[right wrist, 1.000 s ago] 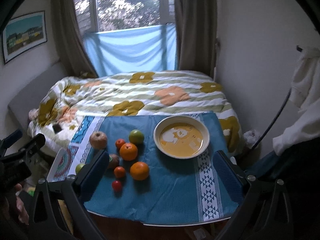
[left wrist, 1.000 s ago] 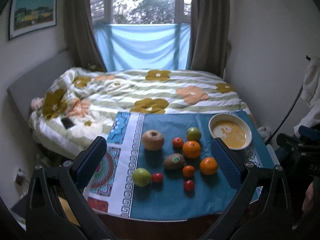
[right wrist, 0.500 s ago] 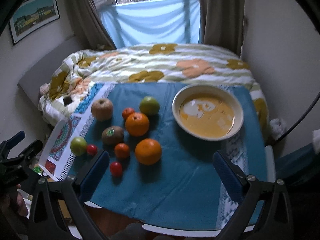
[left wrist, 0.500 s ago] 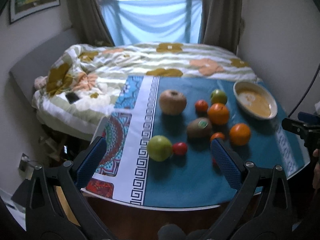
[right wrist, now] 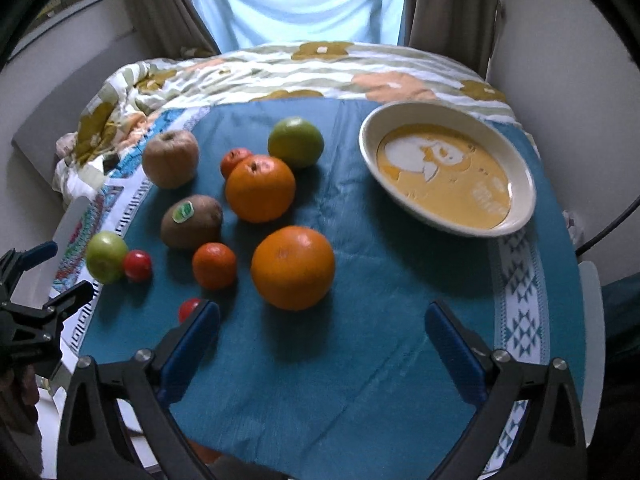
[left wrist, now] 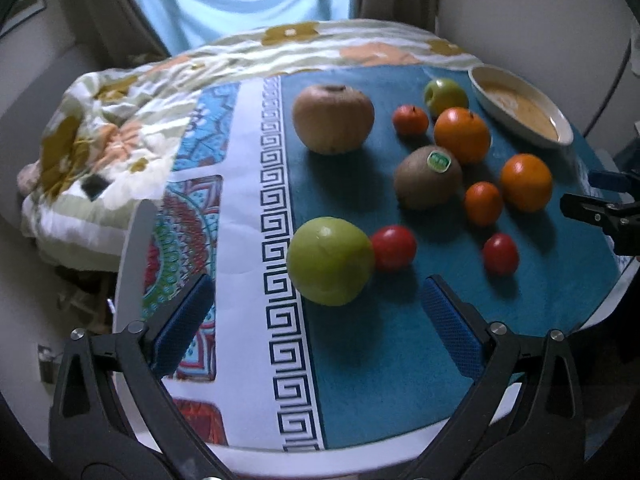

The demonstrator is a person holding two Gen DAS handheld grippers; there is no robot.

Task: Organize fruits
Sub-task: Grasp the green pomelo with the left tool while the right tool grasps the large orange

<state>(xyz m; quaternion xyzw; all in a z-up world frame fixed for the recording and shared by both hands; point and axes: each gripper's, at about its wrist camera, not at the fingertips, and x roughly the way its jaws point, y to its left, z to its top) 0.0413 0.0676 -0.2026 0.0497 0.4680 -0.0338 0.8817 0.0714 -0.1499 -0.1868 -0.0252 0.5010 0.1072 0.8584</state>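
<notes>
Over the bench's near edge, in the left wrist view, the left claw [left wrist: 316, 320] hangs spread and empty, with the green apple [left wrist: 330, 260] just ahead between the lines of its fingers and a red tomato [left wrist: 393, 247] touching the apple's right side. To take the apple cleanly, I would lower straight over it and keep the right finger out of the tomato, since a nudge could set it rolling on the blue cloth [left wrist: 380, 360].

In the right wrist view, the right claw [right wrist: 322, 342] is also spread with nothing between its fingers; its jaws have just been closing a little. The big orange [right wrist: 293, 267] lies just ahead of it and the empty bowl [right wrist: 524, 184] stands well apart to the right. A small tomato [right wrist: 188, 307] sits against the left finger, so centre on the orange before squeezing.
</notes>
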